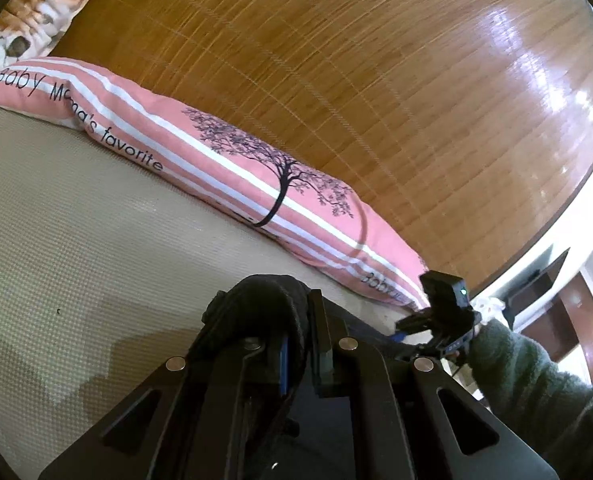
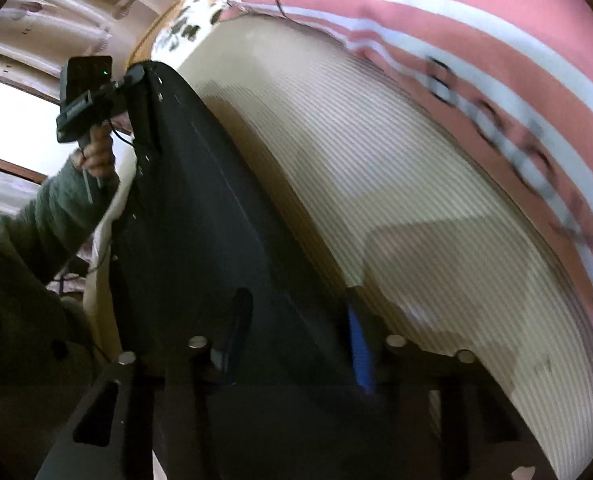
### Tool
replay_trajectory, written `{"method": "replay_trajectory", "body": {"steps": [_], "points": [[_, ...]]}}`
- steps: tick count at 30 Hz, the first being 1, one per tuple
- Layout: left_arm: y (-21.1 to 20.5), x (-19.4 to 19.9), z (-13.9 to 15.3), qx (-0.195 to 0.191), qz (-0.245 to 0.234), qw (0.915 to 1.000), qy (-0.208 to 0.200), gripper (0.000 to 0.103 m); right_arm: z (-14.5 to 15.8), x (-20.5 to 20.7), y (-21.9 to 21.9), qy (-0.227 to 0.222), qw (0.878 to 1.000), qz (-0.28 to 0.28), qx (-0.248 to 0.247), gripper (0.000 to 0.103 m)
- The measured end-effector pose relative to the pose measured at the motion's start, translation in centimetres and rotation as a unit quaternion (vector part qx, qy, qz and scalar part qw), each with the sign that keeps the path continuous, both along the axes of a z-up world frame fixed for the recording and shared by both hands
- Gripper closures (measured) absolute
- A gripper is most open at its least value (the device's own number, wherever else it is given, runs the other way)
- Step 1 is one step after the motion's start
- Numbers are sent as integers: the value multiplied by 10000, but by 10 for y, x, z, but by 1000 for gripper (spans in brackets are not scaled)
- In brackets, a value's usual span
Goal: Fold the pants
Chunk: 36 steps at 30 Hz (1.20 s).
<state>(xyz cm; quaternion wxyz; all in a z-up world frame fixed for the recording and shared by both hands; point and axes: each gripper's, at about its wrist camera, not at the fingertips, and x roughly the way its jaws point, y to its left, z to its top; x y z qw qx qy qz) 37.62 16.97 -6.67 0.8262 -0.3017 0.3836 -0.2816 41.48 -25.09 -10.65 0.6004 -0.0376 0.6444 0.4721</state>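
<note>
The left gripper (image 1: 292, 344) is pinching a bunched fold of the black pants (image 1: 256, 304) between jaws pressed together. The right gripper (image 2: 296, 344) has the pants' dark cloth (image 2: 200, 208) lying between its jaws; whether they are pressing it cannot be told. Beyond, the beige bed (image 1: 76, 220) is carrying a pink striped pillow (image 1: 232, 160).

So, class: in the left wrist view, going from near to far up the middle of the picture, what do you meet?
Left gripper shut on the black pants → beige mat → pink striped pillow → wooden headboard.
</note>
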Motion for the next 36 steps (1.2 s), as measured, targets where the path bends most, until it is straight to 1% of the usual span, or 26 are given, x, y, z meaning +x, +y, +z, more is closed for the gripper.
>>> {"method": "replay_trajectory", "body": {"steps": [2,3,4,10,14,15,16,17,20,21,26,31,33,36], "points": [[-1,1,-1,39,22,10000,18,95,-3,-1,-6,-60,9996,-20,-270,65],[-1,1,-1,67,33,10000,28,95,-5,-4,-14,-56,9991,-30,-419,67],[-1,2,-2,80,51,9999,48,95,-6,-6,-19,-79,9988,-50,-485,71],[-3,4,-3,231,89,9996,111,95,-3,-19,-56,-142,9964,-314,-774,74],[-4,8,-8,337,128,9992,194,95,0,-22,-68,-308,9939,-452,-956,80],[-4,10,-10,392,136,9989,214,95,-1,-23,-69,-344,9931,-527,-986,85],[-5,10,-12,466,154,9985,235,95,-1,-24,-69,-397,9919,-616,-1035,87],[-7,11,-13,538,174,9981,259,95,-2,-23,-76,-442,9913,-665,-1050,88],[-14,14,-16,877,212,9955,290,95,5,-30,-70,-795,9864,-714,-1248,91],[-17,15,-15,1044,204,9939,305,95,6,-33,-68,-901,9841,-757,-1332,91],[-26,11,-7,1449,166,9892,143,95,22,-59,-51,-1620,9658,-974,-1776,93],[-31,-5,14,1828,59,9827,-305,95,52,-86,-46,-2156,9461,-1385,-1979,95],[-29,-13,22,1772,64,9834,-396,95,66,-102,-42,-2353,9368,-1556,-2072,95],[-21,-29,34,1589,109,9860,-491,95,83,-126,-38,-2581,9264,-1697,-2154,96]]}}
